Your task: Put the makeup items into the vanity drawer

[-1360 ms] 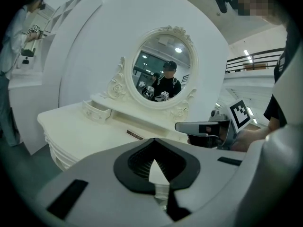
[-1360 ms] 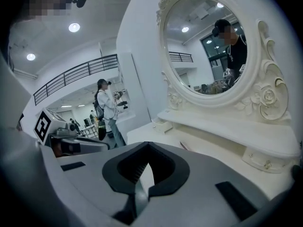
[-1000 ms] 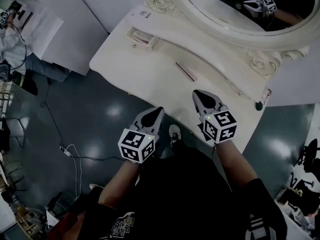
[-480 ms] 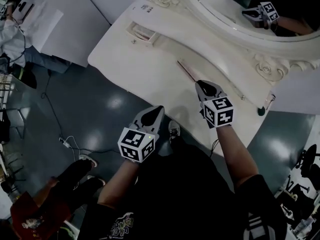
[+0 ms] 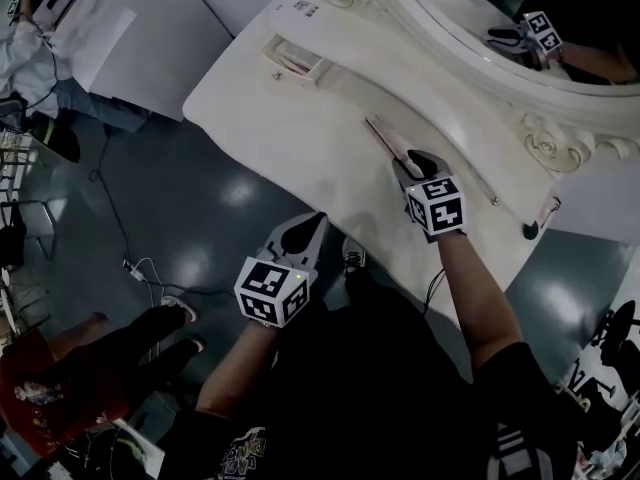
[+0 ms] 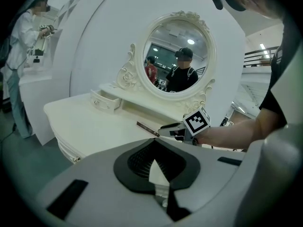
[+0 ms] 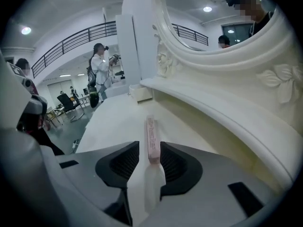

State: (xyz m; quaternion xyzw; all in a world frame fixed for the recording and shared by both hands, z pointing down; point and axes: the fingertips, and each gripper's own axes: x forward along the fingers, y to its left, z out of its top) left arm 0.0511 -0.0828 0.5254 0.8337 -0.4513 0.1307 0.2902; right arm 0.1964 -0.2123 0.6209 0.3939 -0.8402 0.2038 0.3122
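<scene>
A slim pink makeup stick (image 5: 383, 138) lies on the white vanity top (image 5: 290, 128), below the mirror shelf. My right gripper (image 5: 408, 158) is down at the stick's near end. In the right gripper view the stick (image 7: 152, 138) runs away from me between the jaws of my right gripper (image 7: 149, 148), which are opening, with a gap on each side. The small vanity drawer (image 5: 297, 63) stands pulled open at the far left of the shelf. My left gripper (image 5: 312, 224) hangs shut and empty over the floor, off the table's front edge.
The oval mirror (image 5: 500, 28) in its carved frame rises behind the shelf. A dark-capped item (image 5: 530, 230) lies at the table's right end. A person in red (image 5: 40, 388) crouches at lower left, near a cable (image 5: 140, 273) on the floor.
My right gripper has moved forward across the table to the pink stick's near end. The left gripper has barely moved. A person in red has come into view at lower left.
</scene>
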